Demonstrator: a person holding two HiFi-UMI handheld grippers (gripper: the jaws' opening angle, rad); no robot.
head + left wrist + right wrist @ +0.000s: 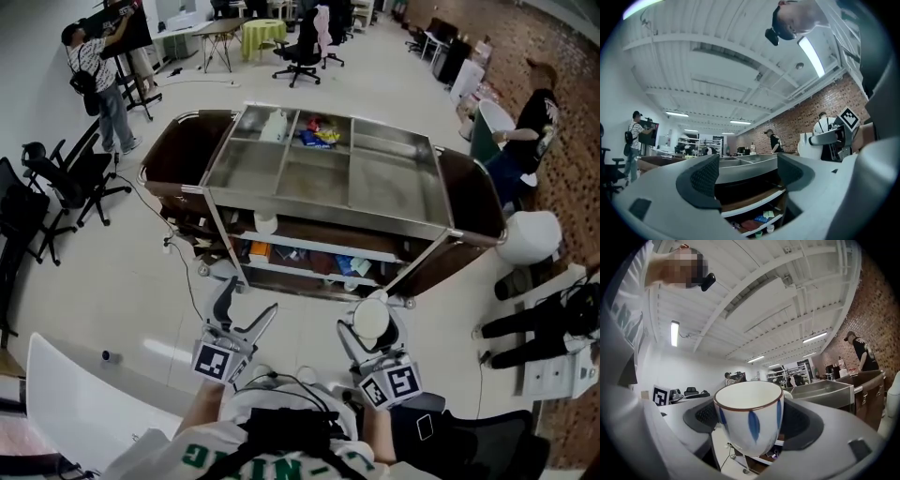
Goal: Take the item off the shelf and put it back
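My right gripper [751, 419] has its fingers clenched on the cup [749, 401], upright, near the shelf [319, 248], which lies straight ahead of it. The left gripper [747, 176] is released, empty. I'd return it right-handed.

White glaze, a brown rim and blue leaf-shaped strokes are being shown on the cup [750, 420]. Silver-grey steel is being shown on the cart [319, 183], dark brown on its side panels [183, 150]. Red brick is being displayed across the wall [876, 319].
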